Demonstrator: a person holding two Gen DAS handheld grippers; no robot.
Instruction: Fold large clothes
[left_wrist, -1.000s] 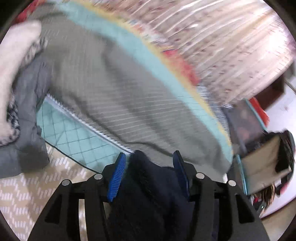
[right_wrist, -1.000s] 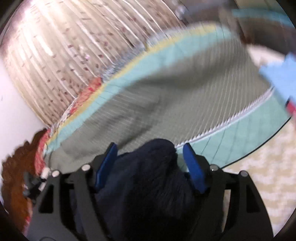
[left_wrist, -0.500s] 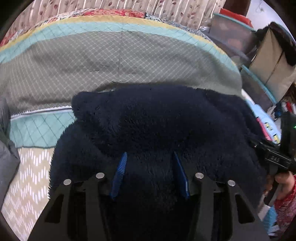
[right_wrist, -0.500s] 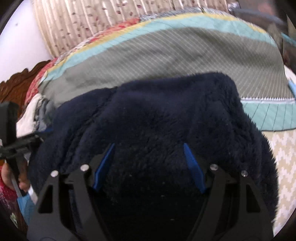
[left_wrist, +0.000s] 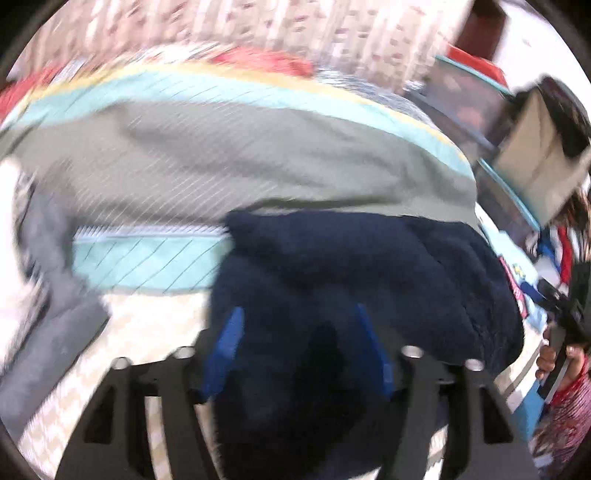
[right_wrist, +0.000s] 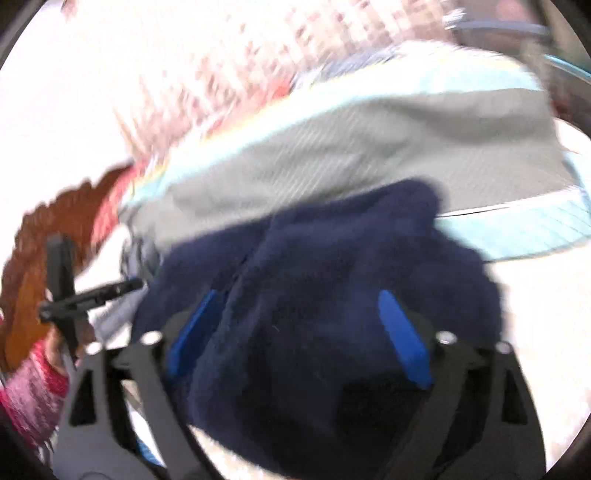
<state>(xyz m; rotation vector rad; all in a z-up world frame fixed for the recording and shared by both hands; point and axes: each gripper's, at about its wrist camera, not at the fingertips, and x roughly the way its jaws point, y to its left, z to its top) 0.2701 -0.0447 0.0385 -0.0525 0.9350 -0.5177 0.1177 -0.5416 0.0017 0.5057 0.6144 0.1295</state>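
A dark navy fleece garment hangs bunched between both grippers above the quilted bed. My left gripper is shut on the fleece, its blue pads pressed into the fabric. My right gripper is also shut on the same fleece, with its blue pads sunk in the pile. The other gripper and the person's hand show at the right edge of the left wrist view and at the left of the right wrist view. Both views are motion-blurred.
A grey garment and something white lie at the bed's left. Storage boxes and a bag stand at the right beyond the bed. A patterned curtain hangs behind. A wooden headboard is at the left.
The fleece was spread wide across both views half a second ago; now it is bunched lower and the bed shows above it. Both grippers are moving fast, still holding it.
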